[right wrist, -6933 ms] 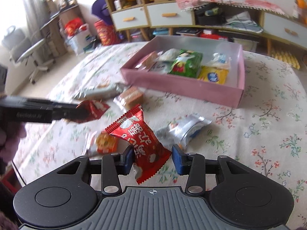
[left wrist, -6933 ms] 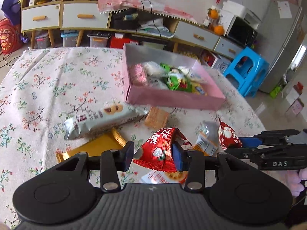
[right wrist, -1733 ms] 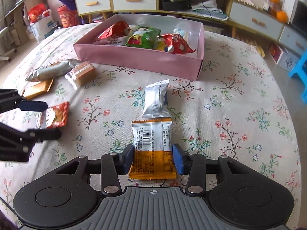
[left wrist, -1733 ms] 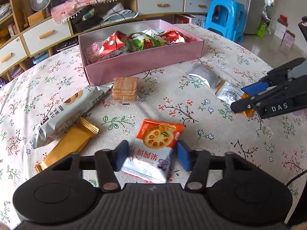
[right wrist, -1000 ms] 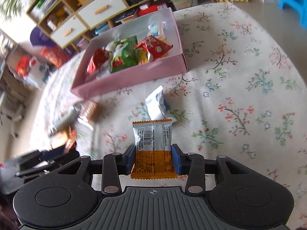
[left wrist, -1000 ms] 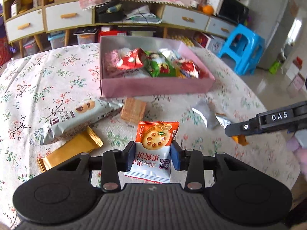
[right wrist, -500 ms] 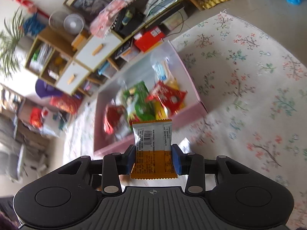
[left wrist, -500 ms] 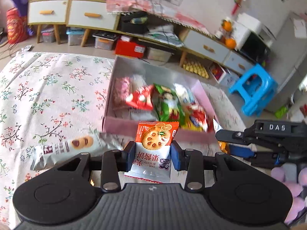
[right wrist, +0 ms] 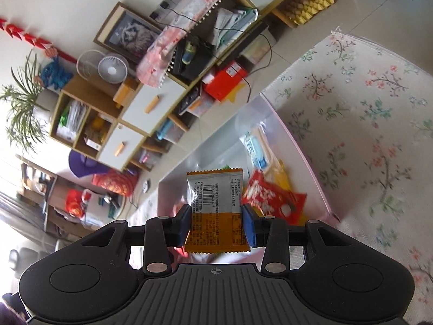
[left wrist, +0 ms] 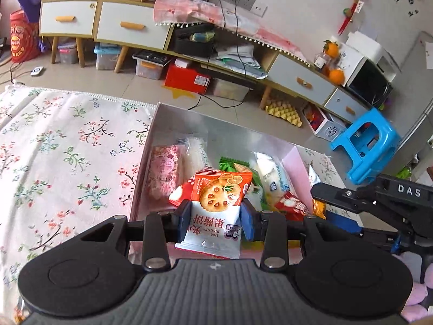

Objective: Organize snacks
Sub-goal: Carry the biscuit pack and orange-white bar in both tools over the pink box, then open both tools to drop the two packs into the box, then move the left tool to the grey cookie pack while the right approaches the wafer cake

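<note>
Left gripper (left wrist: 216, 220) pinches a biscuit packet (left wrist: 216, 211) between narrowly spaced pads, bottom center of frame, above the pink box (left wrist: 299, 168). Right gripper (right wrist: 216, 223) clamps an orange-and-silver packet (right wrist: 215, 203) the same way, over the box's near end. Box holds other snacks, mid-frame, on the floral tablecloth (left wrist: 67, 149). Cabinets (left wrist: 130, 27) along the far wall.

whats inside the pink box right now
The shallow pink cardboard box holds a pink speckled packet, a green packet, a white-and-blue packet and red wrappers. The gripped snacks hide its near part.
</note>
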### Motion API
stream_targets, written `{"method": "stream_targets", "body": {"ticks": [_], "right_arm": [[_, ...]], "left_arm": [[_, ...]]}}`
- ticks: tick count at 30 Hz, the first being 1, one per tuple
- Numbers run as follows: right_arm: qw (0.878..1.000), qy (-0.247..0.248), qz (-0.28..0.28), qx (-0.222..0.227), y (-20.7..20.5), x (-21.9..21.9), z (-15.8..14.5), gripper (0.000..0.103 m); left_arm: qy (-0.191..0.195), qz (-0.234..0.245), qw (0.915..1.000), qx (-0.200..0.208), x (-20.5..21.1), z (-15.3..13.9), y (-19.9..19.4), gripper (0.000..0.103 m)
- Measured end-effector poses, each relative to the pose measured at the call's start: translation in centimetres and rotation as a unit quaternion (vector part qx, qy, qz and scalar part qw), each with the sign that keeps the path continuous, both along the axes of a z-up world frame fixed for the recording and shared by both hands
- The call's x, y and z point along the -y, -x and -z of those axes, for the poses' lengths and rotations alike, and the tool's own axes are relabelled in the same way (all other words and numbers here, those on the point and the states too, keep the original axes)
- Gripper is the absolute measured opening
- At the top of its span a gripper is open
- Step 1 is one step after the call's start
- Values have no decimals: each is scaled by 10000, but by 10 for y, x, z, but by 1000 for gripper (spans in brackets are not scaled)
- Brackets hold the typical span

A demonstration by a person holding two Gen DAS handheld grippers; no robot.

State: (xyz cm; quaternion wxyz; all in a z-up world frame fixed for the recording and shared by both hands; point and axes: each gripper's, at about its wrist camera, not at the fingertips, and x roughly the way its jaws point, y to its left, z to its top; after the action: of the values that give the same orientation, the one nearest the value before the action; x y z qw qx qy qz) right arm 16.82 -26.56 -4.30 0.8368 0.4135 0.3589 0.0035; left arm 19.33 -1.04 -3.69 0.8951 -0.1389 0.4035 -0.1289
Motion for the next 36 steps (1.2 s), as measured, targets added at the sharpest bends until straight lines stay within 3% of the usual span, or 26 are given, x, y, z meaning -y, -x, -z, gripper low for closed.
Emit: {"method": "stream_targets", "body": {"ticks": [6, 12, 16, 17, 19, 21, 25, 36], "right_arm": [[10000, -25, 40, 38, -11, 1, 11, 39], [9995, 255, -65, 166, -14, -11, 11, 40], [9989, 336, -68, 305, -12, -15, 5, 42], [9988, 353, -70, 331, -11, -15, 3, 43], [9989, 316, -95, 339, -10, -15, 1, 56], [9988, 320, -100, 344, -9, -15, -1, 61], [9985, 415, -158, 335, -6, -16, -6, 67], [9908, 1231, -461, 320, 17, -25, -32, 83]], "left_arm": [[-143, -39, 9999, -23, -1, 7, -11, 36], [-161, -59, 9998, 81, -4, 3, -16, 36], [-218, 148, 9995, 151, -1, -1, -13, 38], [-260, 155, 9994, 168, -1, -2, -11, 42], [-349, 147, 9990, 220, 1, -5, -7, 55], [-374, 181, 9988, 240, 0, -7, -4, 57], [-453, 184, 9985, 251, -4, -11, 2, 72], [-927, -192, 9947, 408, -37, -28, 38, 97]]}}
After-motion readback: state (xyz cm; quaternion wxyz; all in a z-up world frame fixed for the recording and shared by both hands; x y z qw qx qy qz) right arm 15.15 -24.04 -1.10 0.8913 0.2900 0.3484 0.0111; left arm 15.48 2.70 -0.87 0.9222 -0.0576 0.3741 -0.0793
